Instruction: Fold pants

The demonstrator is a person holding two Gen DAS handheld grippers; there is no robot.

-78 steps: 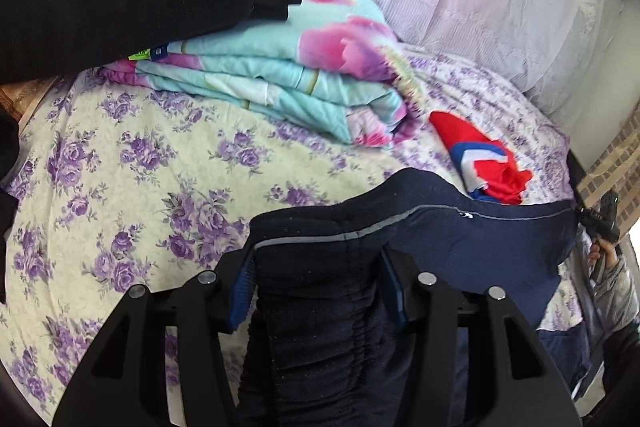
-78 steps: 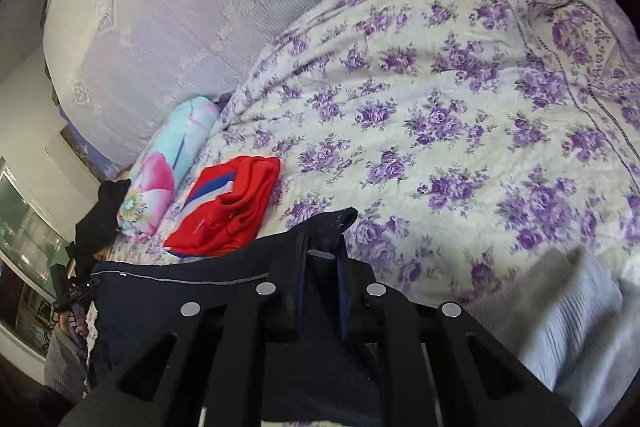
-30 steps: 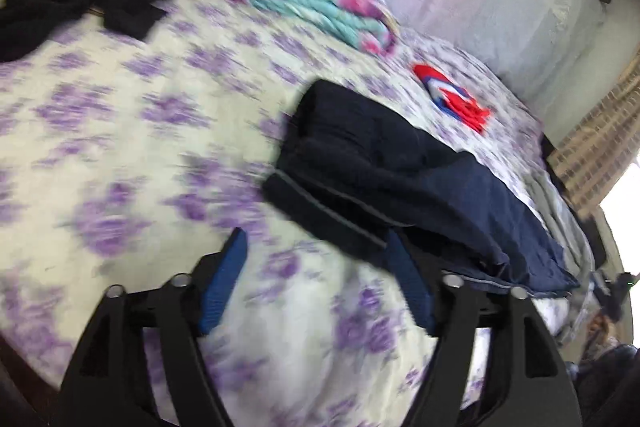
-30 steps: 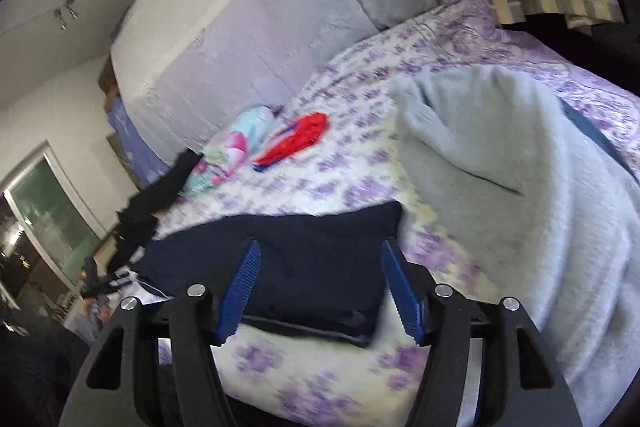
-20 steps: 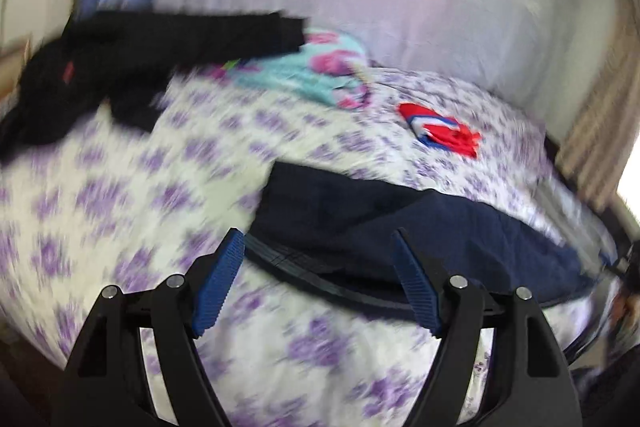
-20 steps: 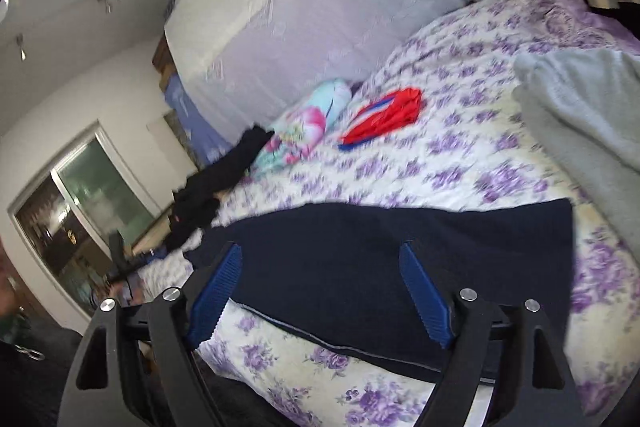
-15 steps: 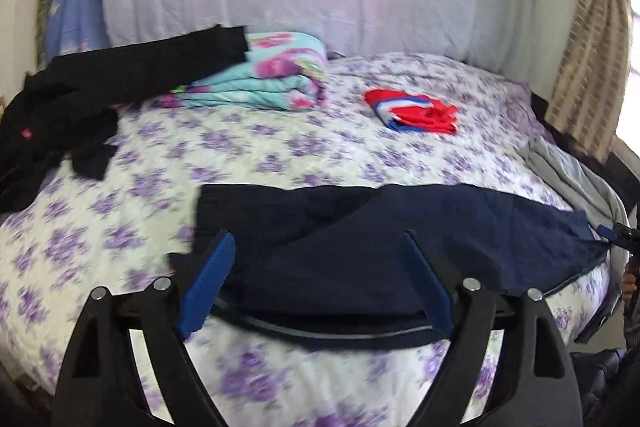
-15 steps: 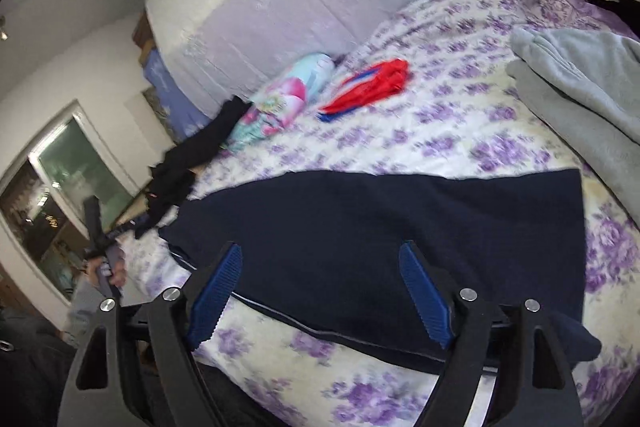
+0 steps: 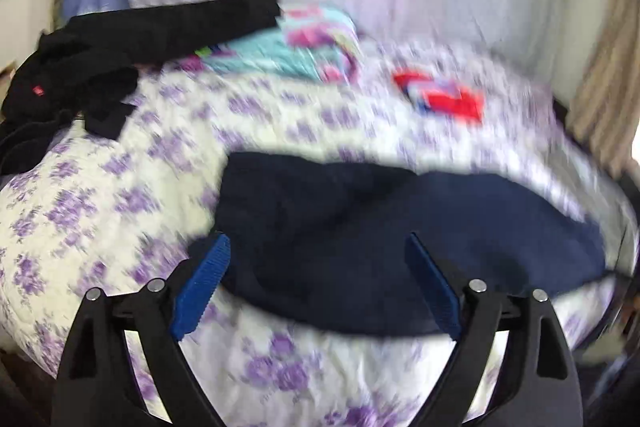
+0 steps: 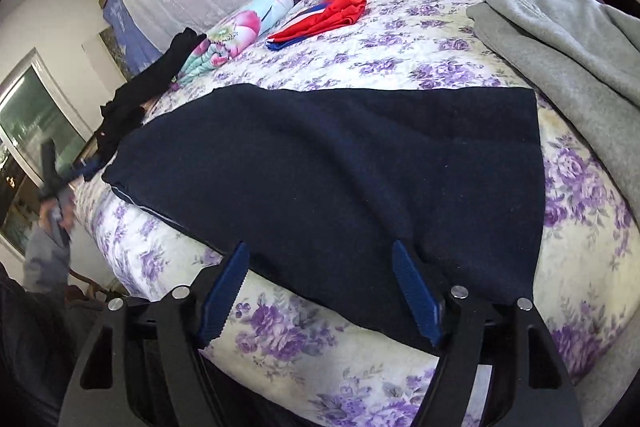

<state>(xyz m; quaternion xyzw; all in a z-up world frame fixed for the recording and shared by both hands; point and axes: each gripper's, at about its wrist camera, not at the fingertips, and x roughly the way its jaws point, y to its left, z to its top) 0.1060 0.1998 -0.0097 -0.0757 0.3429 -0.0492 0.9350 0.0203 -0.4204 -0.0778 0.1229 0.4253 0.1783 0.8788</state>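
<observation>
Left gripper (image 9: 316,281) first: its blue-padded jaws stand spread wide, nothing between them, hovering off the near edge of the bed. Same story for the right gripper (image 10: 322,291), jaws wide apart and empty, poised just short of the cloth.

Ahead of both lie the dark navy fabric pants (image 10: 340,171), spread flat in a long band across the purple-flowered white bedspread (image 10: 440,39), running along the near edge of the mattress. They look already doubled leg over leg, though that is a judgement from the outline. A pale piping line (image 10: 132,201) shows at the far left end.

Handling: soft, limp, light cloth that will sag and crease the moment it lifts, and it should not slip much on those ridged pads. Best holds, I'd say, are the two corners of one short end, pinched through all layers, so the end can be carried over to the other.

Now the views. The left wrist camera is smeared with motion blur, yet it alone shows the whole black garment (image 9: 120,39) heaped at the bed's left. The right wrist camera is sharp and gives the square right end of the pants, a grey fleece blanket (image 10: 560,39) just beside it, plus the red and blue folded cloth (image 10: 324,15) and the turquoise floral bundle (image 10: 240,27) well behind.
</observation>
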